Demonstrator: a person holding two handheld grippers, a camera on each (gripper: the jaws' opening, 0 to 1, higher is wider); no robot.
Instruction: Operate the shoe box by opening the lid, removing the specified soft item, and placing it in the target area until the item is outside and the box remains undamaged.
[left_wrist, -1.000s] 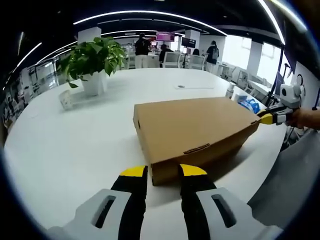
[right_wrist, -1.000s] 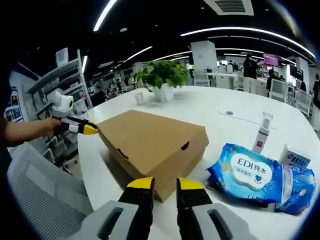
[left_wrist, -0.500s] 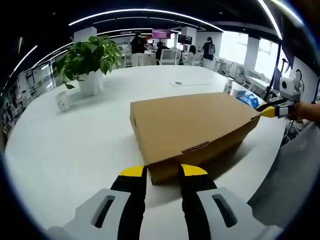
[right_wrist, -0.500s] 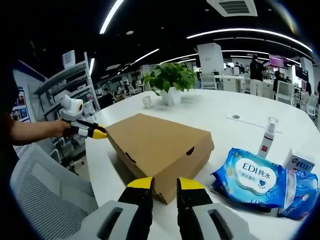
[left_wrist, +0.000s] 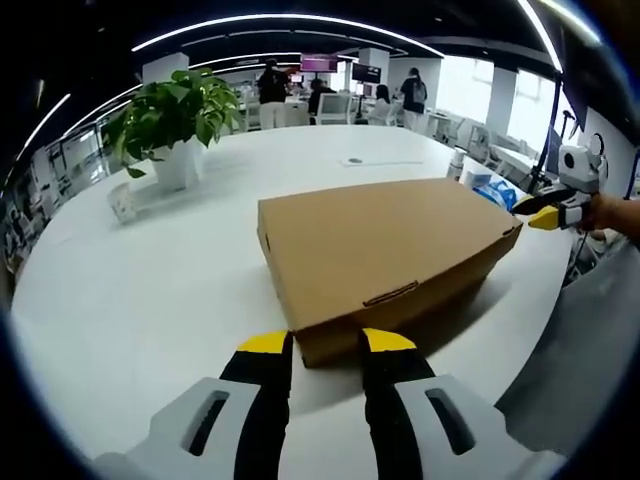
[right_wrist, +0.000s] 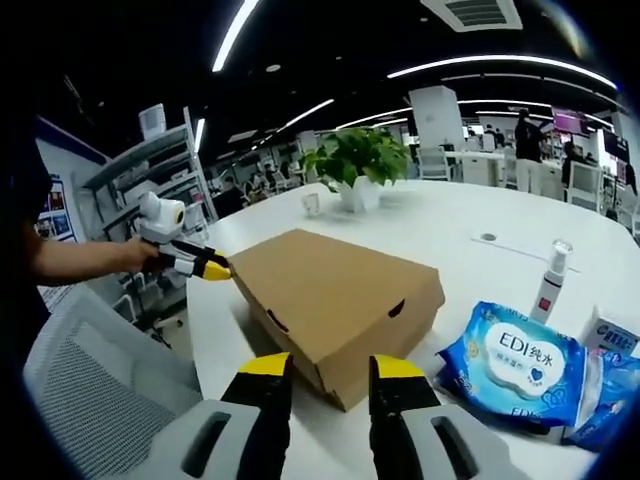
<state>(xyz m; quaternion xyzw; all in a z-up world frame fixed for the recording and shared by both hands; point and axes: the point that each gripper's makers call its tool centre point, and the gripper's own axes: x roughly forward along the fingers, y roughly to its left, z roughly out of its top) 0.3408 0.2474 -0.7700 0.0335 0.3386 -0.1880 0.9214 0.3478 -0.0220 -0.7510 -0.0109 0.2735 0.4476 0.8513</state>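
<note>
A brown cardboard shoe box (left_wrist: 385, 250) lies on the white table (left_wrist: 150, 290) with its lid down and a tab slot (left_wrist: 392, 295) in the near end wall. My left gripper (left_wrist: 327, 345) is open, its yellow tips just short of the box's near corner, with nothing between them. In the right gripper view the box (right_wrist: 335, 295) shows from its other end, and the left gripper (right_wrist: 205, 268) sits at its far left corner. My right gripper (right_wrist: 330, 368) is open in front of the near corner, holding nothing. The right gripper (left_wrist: 545, 215) hovers just off the box's right corner.
Blue wet-wipe packs (right_wrist: 510, 360) and a spray bottle (right_wrist: 550, 280) lie right of the box. A potted plant (left_wrist: 175, 120) and a small cup (left_wrist: 122, 200) stand farther back. A grey mesh chair (right_wrist: 90, 380) is at the table's edge. People stand far behind.
My right gripper's jaws have spread wider and that view has edged toward the box. The left gripper's view has barely shifted; the box lid stays down.
</note>
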